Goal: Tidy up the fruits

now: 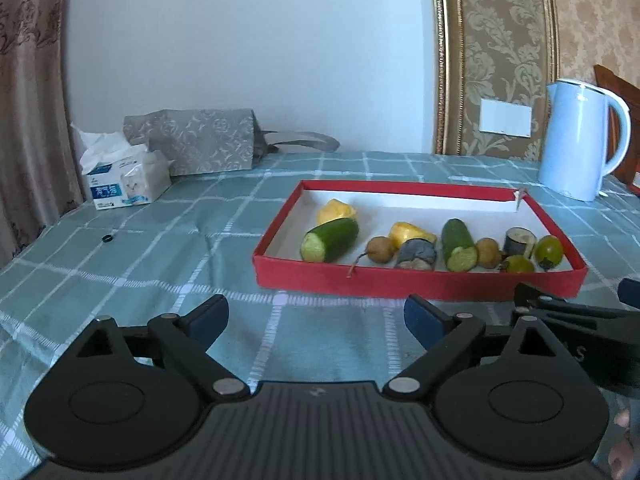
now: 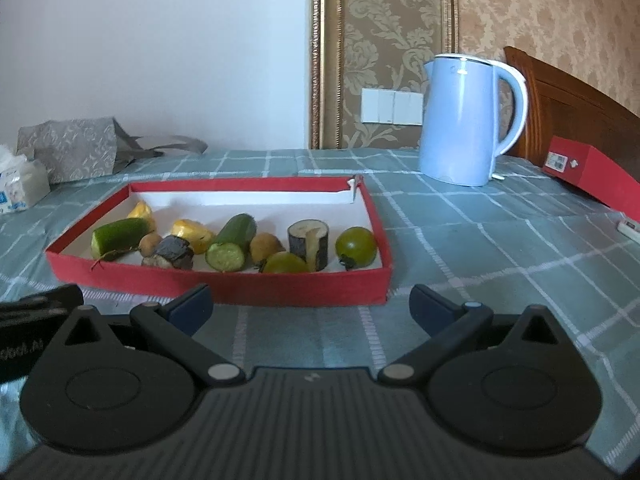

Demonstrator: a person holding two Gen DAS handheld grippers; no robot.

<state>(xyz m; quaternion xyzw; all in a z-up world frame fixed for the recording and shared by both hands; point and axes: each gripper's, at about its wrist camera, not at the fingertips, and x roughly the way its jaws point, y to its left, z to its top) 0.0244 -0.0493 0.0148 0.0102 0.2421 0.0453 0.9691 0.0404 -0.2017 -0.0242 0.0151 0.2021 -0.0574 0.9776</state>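
We see the left tool (image 1: 316, 318) spread wide with nothing between its fingers, low in the frame over the checked table (image 1: 160, 248). The right tool (image 2: 311, 307) gapes empty too. The fruits sit in the red tray (image 1: 420, 280) at centre right: cucumber pieces (image 1: 330, 239), yellow chunks (image 1: 337, 211), green tomatoes (image 2: 356, 246).

The tablecloth (image 2: 460, 232) is matt woven cloth, checked. On it the red tray (image 2: 224, 286) looks like matt cardboard with a white paper lining. At two o'clock from the tray, the pale blue kettle (image 2: 460, 120) is smooth, glossy plastic. The headboard (image 2: 568, 104) at three o'clock is polished wood. At ten o'clock, the tissue pack (image 1: 124, 180) wears shiny plastic film.
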